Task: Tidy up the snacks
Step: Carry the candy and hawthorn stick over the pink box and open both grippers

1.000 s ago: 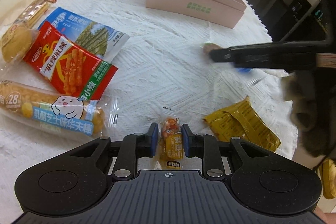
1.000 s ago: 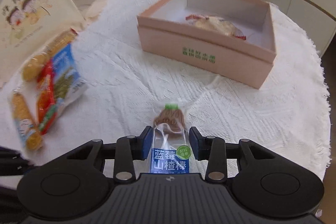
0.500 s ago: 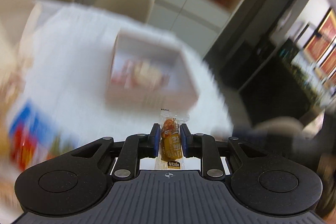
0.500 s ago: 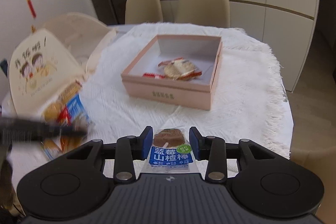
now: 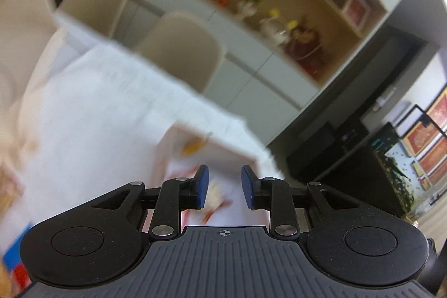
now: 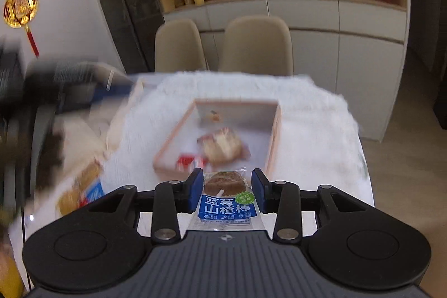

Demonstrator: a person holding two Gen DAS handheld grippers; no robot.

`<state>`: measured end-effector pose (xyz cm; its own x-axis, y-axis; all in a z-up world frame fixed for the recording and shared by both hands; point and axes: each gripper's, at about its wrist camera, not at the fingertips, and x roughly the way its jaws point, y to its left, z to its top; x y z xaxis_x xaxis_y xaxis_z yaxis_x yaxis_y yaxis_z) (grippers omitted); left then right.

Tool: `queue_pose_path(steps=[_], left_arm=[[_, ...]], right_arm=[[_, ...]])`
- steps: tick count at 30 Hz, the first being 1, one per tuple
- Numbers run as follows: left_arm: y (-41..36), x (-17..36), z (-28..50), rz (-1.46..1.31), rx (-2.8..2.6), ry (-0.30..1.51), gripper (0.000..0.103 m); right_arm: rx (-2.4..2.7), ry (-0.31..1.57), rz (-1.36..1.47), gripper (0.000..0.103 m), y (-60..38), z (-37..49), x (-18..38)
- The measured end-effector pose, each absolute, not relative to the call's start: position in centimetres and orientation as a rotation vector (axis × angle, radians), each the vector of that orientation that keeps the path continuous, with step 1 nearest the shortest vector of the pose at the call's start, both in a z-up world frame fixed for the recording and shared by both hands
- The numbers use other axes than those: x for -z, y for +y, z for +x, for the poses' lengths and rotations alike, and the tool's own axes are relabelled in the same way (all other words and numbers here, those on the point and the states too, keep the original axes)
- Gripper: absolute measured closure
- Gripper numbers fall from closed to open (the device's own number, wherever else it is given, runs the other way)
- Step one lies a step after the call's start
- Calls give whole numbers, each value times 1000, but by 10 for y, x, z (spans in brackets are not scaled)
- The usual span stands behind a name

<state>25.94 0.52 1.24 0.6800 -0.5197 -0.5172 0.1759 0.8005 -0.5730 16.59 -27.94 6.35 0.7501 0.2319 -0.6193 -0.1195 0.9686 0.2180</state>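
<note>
Left wrist view, heavily blurred: the left gripper (image 5: 225,187) is seen with its blue pads spread apart and nothing between them, above the pink box (image 5: 223,148) on the white tablecloth (image 5: 92,116).

Right wrist view: the right gripper (image 6: 226,190) is closed on a blue-labelled snack packet (image 6: 226,200). The packet is held above the near edge of the pink box (image 6: 275,130), in which other snacks (image 6: 222,145) are seen.

pink box (image 6: 272,136), blue-labelled snack packet (image 6: 226,205), white tablecloth (image 6: 315,130)
</note>
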Motion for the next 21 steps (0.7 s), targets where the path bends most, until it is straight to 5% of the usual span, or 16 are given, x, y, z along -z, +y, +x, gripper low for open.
queue_pose_path(steps=[3,5,21], left_arm=[[16,25,249,-544,383,834,73],[24,45,234,-546,340,893,73],[135,65,127,-530,-114,877,73]], right_arm=[[-186,620,145,63,-271,217,-84],[-176,641,112,41,-264,255,-85],[-237,929,37,39,-237,215,23]])
